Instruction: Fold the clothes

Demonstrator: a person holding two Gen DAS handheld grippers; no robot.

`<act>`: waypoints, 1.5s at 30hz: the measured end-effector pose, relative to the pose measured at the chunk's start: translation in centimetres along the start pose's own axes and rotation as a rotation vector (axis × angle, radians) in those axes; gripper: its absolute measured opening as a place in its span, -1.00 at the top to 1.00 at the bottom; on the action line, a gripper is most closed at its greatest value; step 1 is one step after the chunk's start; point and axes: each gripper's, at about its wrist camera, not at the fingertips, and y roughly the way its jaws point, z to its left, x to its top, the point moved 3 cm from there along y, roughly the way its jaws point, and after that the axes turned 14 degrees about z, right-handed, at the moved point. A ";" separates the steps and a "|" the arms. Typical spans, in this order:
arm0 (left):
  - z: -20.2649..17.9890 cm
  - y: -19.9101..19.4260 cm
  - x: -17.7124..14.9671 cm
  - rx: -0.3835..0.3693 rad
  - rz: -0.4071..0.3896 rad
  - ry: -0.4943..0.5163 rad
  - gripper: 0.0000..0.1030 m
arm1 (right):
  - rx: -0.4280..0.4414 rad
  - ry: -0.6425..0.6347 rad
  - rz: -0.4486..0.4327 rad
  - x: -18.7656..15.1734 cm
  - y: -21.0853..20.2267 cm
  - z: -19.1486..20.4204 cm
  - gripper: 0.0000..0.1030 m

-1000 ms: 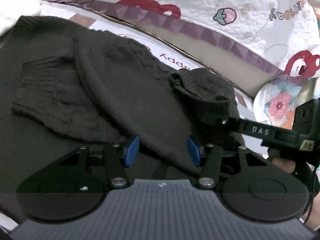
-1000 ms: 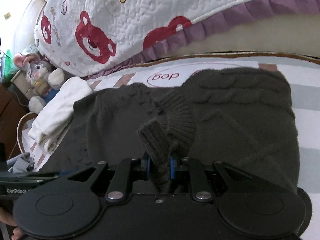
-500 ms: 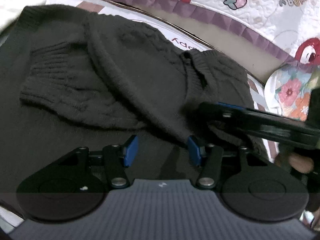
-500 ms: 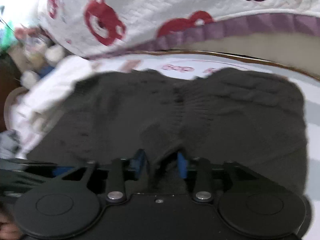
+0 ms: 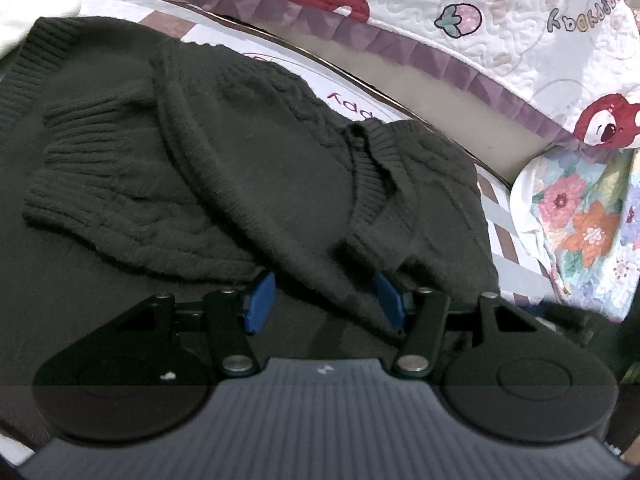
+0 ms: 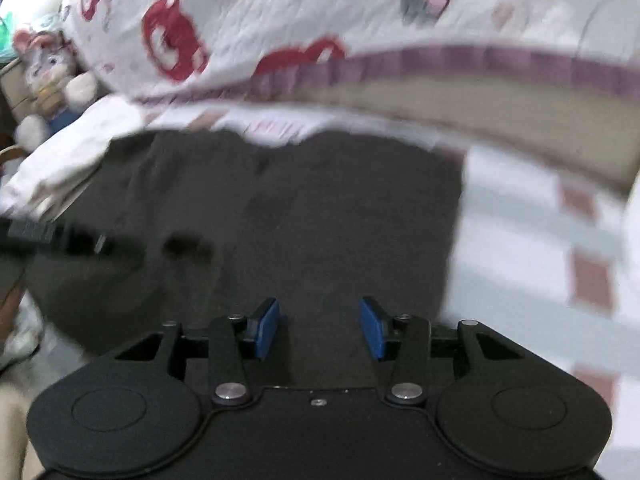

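A dark knitted sweater point(image 5: 248, 168) lies on the bed with both sleeves folded in over its body; the right sleeve's ribbed cuff point(image 5: 368, 216) lies near the middle. My left gripper point(image 5: 324, 304) is open and empty, low over the sweater's near edge. In the blurred right wrist view the sweater point(image 6: 280, 208) fills the middle, and my right gripper point(image 6: 320, 328) is open and empty just above it.
A white quilt with red bears point(image 5: 460, 12) is heaped along the far side. A floral cloth point(image 5: 580, 228) lies at the right. Folded white clothes point(image 6: 60, 164) and a plush toy point(image 6: 48, 76) sit at the left. The checked sheet point(image 6: 540, 248) shows right of the sweater.
My right gripper has opened and let go of the sleeve cuff, which now lies flat on the sweater, and has pulled back. The left gripper stays open.
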 end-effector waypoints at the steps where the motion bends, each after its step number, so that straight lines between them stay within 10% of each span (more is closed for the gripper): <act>1: 0.0 0.0 0.0 0.000 0.000 0.001 -0.08 | -0.033 -0.017 0.013 -0.6 0.0 0.0 0.02; 11: 1.3 -1.6 0.0 0.083 0.051 -0.025 -0.08 | -0.199 -0.135 -0.037 1.1 -2.1 1.5 -0.01; 26: 12.9 -16.5 -2.8 0.373 -0.188 -0.261 -0.15 | -0.033 -0.173 -0.035 2.8 -1.7 6.2 -0.09; 32: 19.5 -16.4 -5.5 0.348 -0.167 -0.549 -0.20 | 0.042 -0.244 -0.067 3.0 -2.9 10.7 -0.10; 41: 20.7 -14.2 -5.4 0.400 -0.121 -0.582 -0.27 | 0.018 -0.266 -0.050 2.8 -2.3 11.7 -0.10; 42: 20.6 -14.2 -5.3 0.388 -0.133 -0.564 -0.21 | 0.013 -0.260 -0.048 2.8 -2.2 11.7 -0.10; 44: 20.2 -14.1 -5.2 0.378 -0.153 -0.533 0.81 | 0.005 -0.253 -0.044 2.8 -2.1 11.7 -0.10; 45: 20.1 -14.0 -5.1 0.387 -0.158 -0.520 0.82 | 0.003 -0.254 -0.043 2.8 -2.1 11.7 -0.10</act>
